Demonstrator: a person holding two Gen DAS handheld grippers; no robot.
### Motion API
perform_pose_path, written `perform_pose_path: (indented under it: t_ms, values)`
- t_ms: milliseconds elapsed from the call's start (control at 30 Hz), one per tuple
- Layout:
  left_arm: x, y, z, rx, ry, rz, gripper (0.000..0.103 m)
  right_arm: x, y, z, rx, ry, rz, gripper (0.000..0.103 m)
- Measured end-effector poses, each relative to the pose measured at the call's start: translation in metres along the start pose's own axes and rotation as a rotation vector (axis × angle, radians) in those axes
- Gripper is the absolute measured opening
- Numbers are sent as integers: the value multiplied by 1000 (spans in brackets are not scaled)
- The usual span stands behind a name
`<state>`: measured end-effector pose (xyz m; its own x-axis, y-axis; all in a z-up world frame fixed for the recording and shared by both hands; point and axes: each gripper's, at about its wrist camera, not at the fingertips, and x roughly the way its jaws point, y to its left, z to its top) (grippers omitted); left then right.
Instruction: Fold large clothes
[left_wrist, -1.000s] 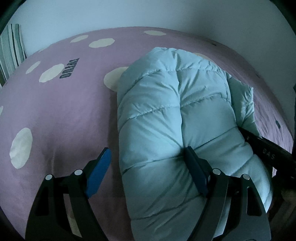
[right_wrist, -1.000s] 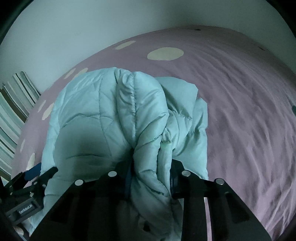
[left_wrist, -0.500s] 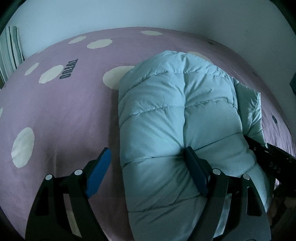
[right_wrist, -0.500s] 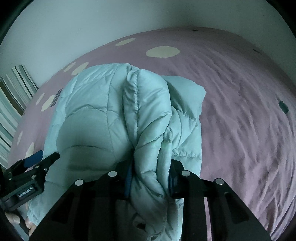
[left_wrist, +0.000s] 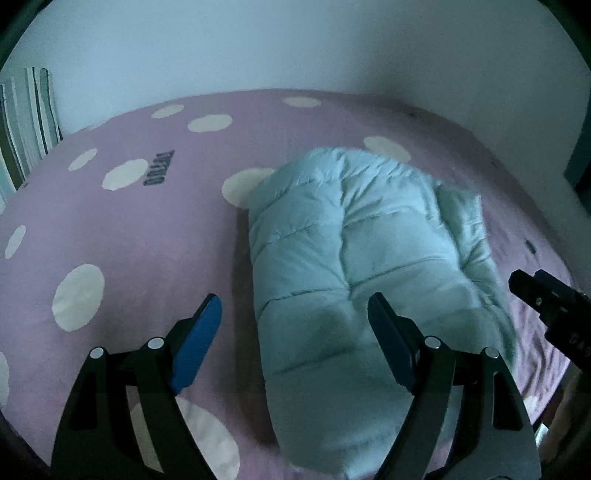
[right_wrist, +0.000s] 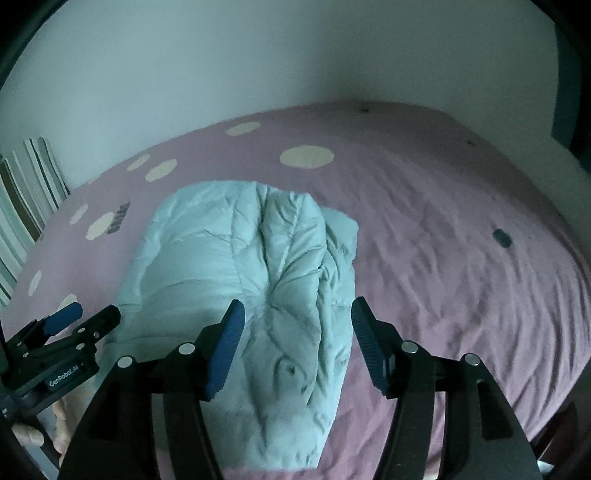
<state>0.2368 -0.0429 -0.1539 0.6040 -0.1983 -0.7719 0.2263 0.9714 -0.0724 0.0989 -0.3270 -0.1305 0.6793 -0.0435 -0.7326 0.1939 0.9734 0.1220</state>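
A light blue puffer jacket (left_wrist: 354, 266) lies folded into a thick bundle on the pink bed; it also shows in the right wrist view (right_wrist: 236, 266). My left gripper (left_wrist: 295, 314) is open above the jacket's near left edge and holds nothing. My right gripper (right_wrist: 297, 317) is open above the jacket's near right part, its jaws spread clear of the fabric. The right gripper's tip (left_wrist: 546, 299) shows at the right of the left wrist view, and the left gripper (right_wrist: 70, 328) shows at the lower left of the right wrist view.
The bed (left_wrist: 122, 236) has a pink cover with cream dots (left_wrist: 77, 295). A striped pillow (left_wrist: 26, 118) leans at the far left against the white wall (left_wrist: 295, 44). A small dark mark (right_wrist: 501, 238) lies on the cover to the right. The bed's near edge is just below both grippers.
My right gripper has opened and let go of the jacket fold. Both grippers have pulled back and up, and the jacket now rests on the bed.
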Motion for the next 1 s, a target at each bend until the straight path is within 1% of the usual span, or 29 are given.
perform_pose_path:
  t_ms: [33, 67, 100, 133, 233, 267, 333, 567, 833, 1000]
  values:
    - [-6, 0, -1, 0, -10, -4, 81, -6, 1, 0, 1, -11, -2, 61]
    - [-16, 0, -1, 2, -27, -7, 82, -14, 2, -2, 1, -27, -4, 65]
    - [-24, 0, -2, 6, -40, -8, 85, -21, 3, -3, 4, -41, -7, 70]
    - [-31, -2, -3, 13, -53, -7, 88, -32, 5, -5, 11, -66, -10, 71]
    - [-51, -4, -6, 38, -90, 8, 89, -48, 11, -8, 2, -99, -5, 72]
    - [-58, -5, -7, 43, -101, 12, 90, -51, 13, -8, -5, -103, -5, 74]
    - [-68, -7, -11, 47, -115, 16, 92, -59, 16, -12, -15, -114, -6, 75]
    - [-92, -8, -24, 51, -141, 13, 92, -69, 27, -24, -31, -115, 1, 75]
    - [-99, -13, -29, 49, -152, 7, 92, -82, 29, -27, -38, -141, 2, 75]
    - [-102, -15, -31, 54, -153, 1, 92, -83, 30, -28, -35, -144, 3, 75]
